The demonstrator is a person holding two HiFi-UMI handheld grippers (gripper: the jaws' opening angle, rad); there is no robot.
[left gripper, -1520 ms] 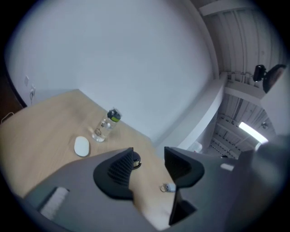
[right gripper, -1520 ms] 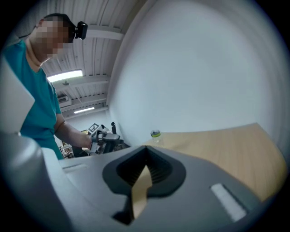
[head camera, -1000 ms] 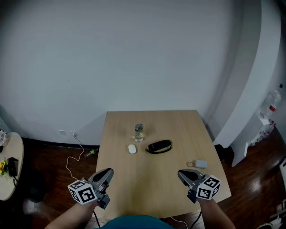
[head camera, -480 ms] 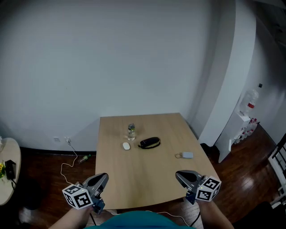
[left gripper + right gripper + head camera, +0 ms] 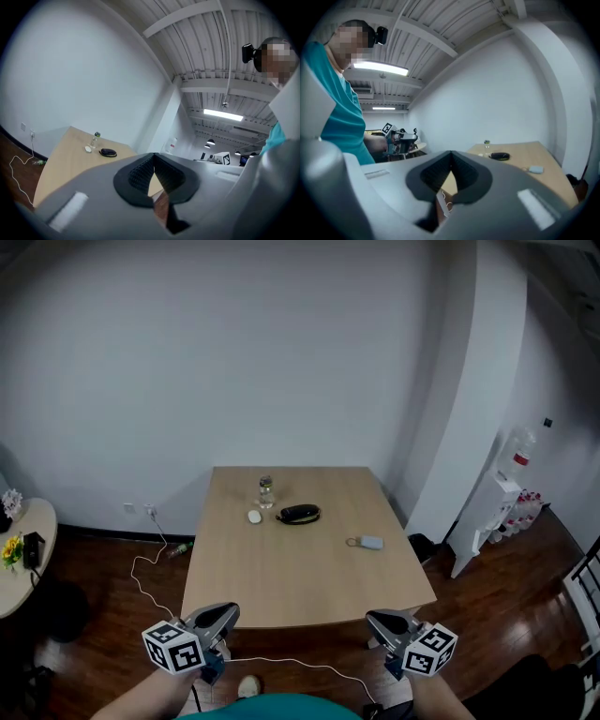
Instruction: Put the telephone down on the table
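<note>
Telephone (image 5: 299,514) flat on table (image 5: 300,577), long axis L–R.

The person has backed away from the table (image 5: 300,559), which now lies well ahead with its whole top in sight. The left gripper (image 5: 220,617) and right gripper (image 5: 380,622), earlier over the table's near end, now hang over the floor (image 5: 94,596) short of it. The left gripper's jaws, apart before, have closed together.

The dark, oblong telephone (image 5: 298,514) lies flat on the table's (image 5: 291,582) far half.
</note>
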